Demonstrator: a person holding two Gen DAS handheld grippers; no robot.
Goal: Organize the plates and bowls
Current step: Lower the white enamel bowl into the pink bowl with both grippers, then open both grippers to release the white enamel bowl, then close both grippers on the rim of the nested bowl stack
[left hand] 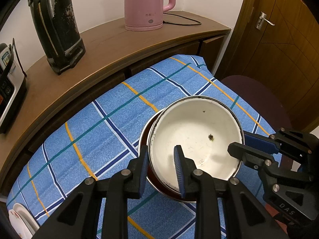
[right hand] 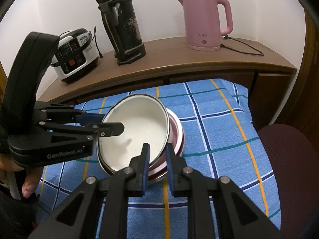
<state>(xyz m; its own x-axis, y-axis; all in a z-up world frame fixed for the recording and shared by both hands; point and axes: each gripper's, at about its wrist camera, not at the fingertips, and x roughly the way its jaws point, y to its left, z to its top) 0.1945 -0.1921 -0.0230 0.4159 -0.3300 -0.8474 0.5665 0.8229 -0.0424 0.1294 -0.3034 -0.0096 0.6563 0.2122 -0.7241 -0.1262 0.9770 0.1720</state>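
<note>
Both grippers straddle the white enamel bowl (left hand: 196,137) rim, one jaw inside, one outside. Left gripper (left hand: 162,166) and right gripper (right hand: 157,156) jaws are part-open; grip unconfirmed. You hold it tilted, nesting into the red bowl (right hand: 176,137) beneath.

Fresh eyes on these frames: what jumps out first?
The white bowl, tilted in a red bowl on the blue plaid cloth, with the left gripper and right gripper each straddling its rim. Behind, a pink kettle on the wooden counter.
</note>
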